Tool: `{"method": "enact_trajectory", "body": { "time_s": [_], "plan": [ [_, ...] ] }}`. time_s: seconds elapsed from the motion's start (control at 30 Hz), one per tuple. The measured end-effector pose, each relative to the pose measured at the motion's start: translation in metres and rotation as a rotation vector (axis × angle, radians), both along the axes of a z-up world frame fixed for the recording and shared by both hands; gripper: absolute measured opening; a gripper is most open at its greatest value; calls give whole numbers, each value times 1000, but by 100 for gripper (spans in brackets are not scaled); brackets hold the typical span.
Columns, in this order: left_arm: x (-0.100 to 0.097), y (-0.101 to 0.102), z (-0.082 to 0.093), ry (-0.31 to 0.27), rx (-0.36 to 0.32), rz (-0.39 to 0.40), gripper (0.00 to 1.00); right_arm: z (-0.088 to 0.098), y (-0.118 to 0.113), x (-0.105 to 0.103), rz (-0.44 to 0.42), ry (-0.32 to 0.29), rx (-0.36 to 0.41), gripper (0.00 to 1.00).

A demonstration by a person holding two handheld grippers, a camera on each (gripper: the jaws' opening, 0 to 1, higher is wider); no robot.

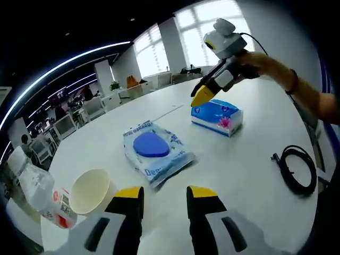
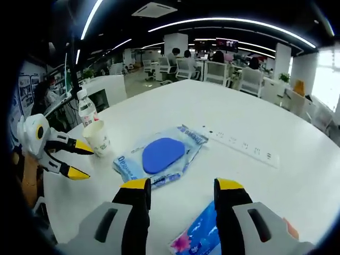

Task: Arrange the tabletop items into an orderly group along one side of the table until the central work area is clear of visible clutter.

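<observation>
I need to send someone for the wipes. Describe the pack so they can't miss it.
On the white table, look mid-surface, between the paper cup and the tissue box. The wipes pack lies flat there: a soft, crinkly pale-blue packet. Unlike its neighbours, it has a solid blue oval lid on top.

wipes pack (image 1: pixel 155 150) | blue print, partly legible, starts "Dee" | other labels too blurred to read
</observation>
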State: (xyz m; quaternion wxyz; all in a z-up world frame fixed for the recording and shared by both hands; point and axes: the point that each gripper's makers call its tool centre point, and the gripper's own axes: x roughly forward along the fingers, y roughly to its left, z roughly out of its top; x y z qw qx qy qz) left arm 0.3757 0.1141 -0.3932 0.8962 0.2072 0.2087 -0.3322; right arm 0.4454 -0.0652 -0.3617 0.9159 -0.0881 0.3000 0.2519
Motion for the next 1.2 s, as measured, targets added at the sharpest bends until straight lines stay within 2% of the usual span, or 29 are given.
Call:
{"method": "enact_trajectory", "body": {
  "time_s": [0.23,0.73,0.9,1.2],
  "plan": [
    [7,-1,-4,7,-6,16,31,-4,2,9,-12,21,43,43],
    [22,2,-13,3,-20,88,30,-9,9,31,-15,42,18,43],
    [22,-1,-16,18,-50,94,30,-13,11,36,-16,51,13,42],
    [26,0,-22,30,-60,111,28,-18,13,39,-32,75,43,41]
  ]
}}
